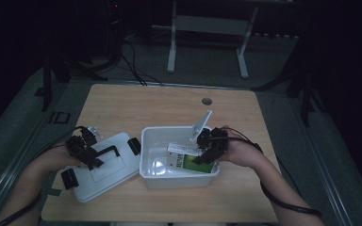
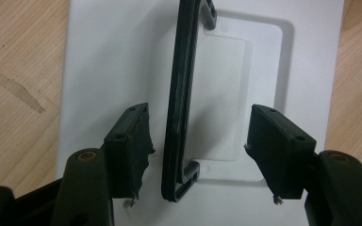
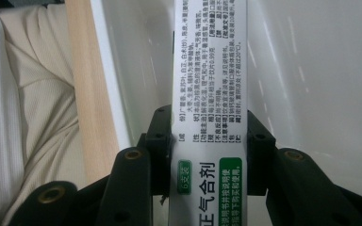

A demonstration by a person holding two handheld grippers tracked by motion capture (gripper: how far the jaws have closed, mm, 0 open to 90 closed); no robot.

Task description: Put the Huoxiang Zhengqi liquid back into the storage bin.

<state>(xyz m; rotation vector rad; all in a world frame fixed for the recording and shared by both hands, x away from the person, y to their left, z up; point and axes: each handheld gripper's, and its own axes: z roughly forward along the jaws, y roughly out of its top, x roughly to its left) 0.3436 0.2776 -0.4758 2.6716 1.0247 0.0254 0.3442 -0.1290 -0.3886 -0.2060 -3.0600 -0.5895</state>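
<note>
A white bin (image 1: pixel 179 181) stands at the middle of the wooden table. Its white lid (image 1: pixel 108 175) lies flat to the left, with a black handle (image 1: pixel 109 151) on top. My left gripper (image 1: pixel 87 153) hovers over the lid (image 2: pixel 113 56), open. Its jaws straddle the handle (image 2: pixel 181 94) without pressing on it. My right gripper (image 1: pixel 206 153) reaches into the bin from the right, shut on a white and green medicine box (image 1: pixel 187 163). In the right gripper view the box (image 3: pixel 209 70) runs up between the pads (image 3: pixel 156 141), inside the bin's white wall (image 3: pixel 311 70).
Black latches (image 1: pixel 133 146) sit at the lid's ends. A round cable hole (image 1: pixel 207 101) lies in the tabletop (image 1: pixel 169 103) behind the bin. A white stand (image 1: pixel 207 28) rises on the dark floor beyond the table. The table's near edge (image 3: pixel 82 94) and the person's pale clothing (image 3: pixel 33 103) lie beside the bin.
</note>
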